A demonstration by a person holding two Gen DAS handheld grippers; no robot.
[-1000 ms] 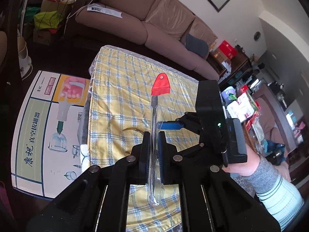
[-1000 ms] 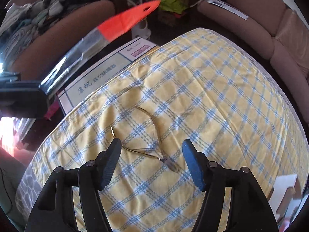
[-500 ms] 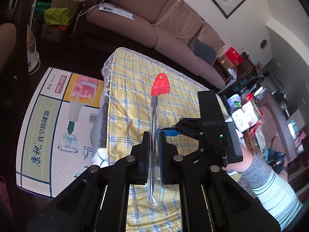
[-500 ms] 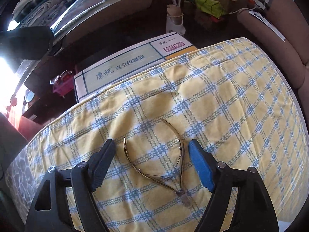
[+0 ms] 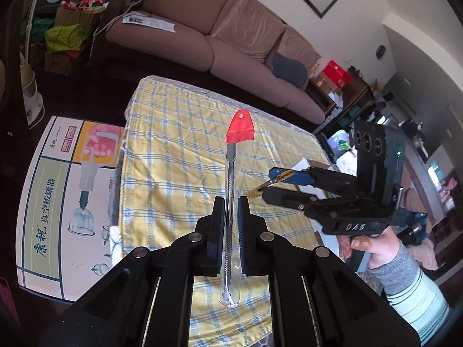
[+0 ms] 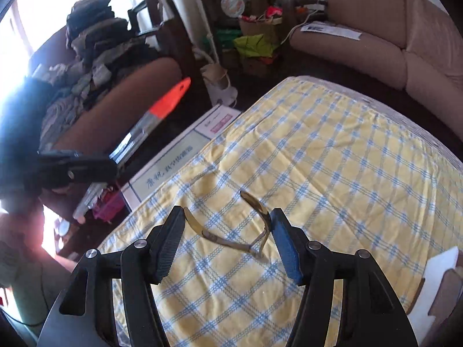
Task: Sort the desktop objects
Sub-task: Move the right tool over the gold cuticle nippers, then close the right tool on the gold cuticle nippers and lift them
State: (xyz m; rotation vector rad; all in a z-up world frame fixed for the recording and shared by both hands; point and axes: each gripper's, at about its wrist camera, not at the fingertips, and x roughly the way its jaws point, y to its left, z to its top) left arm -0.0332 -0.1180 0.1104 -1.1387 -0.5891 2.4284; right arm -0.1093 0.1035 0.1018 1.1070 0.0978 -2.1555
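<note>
While held up over the table (image 5: 179,150), catalogued as follows.

Left tool (image 5: 231,202): pressed together on a cuticle pusher (image 5: 230,173). Grips the slim metal shaft about midway, inside its clear plastic sleeve. Points it forward and away, with the red hanging tab (image 5: 240,130) at the far end and the sleeve's rounded end sticking out behind the pads. Carries it clear of the table, touching nothing else.

Right tool (image 6: 227,214): clamped, at a middling spread, on the cuticle nippers (image 6: 231,243). Presses on the two gold handles from outside, one handle against the black pad, the other against the blue pad. Leaves the jointed head hanging back between the fingers, toward the camera. Seen from the left wrist, lifts the nippers off the cloth, the gold tip poking out below the black finger. Sits to the right of the left tool, near it but apart. Held by a hand (image 5: 367,248) in a grey cuff and pale striped sleeve (image 5: 419,295).

Table: covered by a yellow cloth with blue and white checks, slightly wrinkled.

Surroundings: large printed carton (image 5: 58,196) lying flat just beside the table's left edge, showing a suction cup set. White box (image 6: 439,266) at the table's right edge, only partly visible. Brown sofa (image 5: 202,29) beyond the far end of the table.
</note>
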